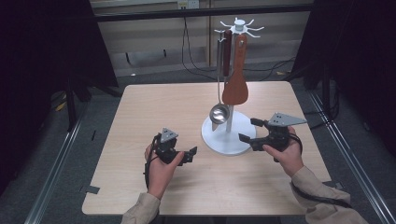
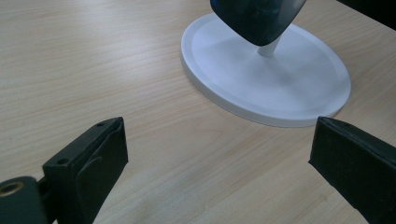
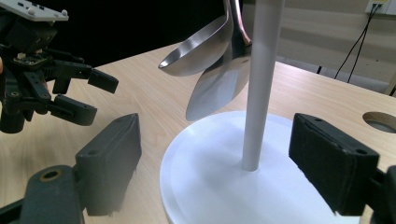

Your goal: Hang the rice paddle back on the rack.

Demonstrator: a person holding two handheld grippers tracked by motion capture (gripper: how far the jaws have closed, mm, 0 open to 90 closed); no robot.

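A white utensil stand [image 1: 228,136] with a round base and a thin pole stands right of the table's middle. From its top hooks hang a metal ladle [image 1: 219,113], a wooden spatula [image 1: 235,87] and a dark-handled utensil [image 1: 227,50]. My left gripper [image 1: 189,155] is open just left of the base, holding nothing; the left gripper view shows the base [image 2: 266,79] ahead of its spread jaws [image 2: 219,163]. My right gripper [image 1: 248,130] is open at the base's right rim. Its jaws [image 3: 219,161] stand either side of the pole [image 3: 261,84] without touching it, below the ladle bowl [image 3: 198,49].
The light wooden table [image 1: 159,107] has bare surface to the left and front. Cables [image 1: 191,60] trail over the floor behind it, and metal rails [image 1: 60,158] run along both sides. The right gripper view shows my left gripper [image 3: 70,93] beyond the base.
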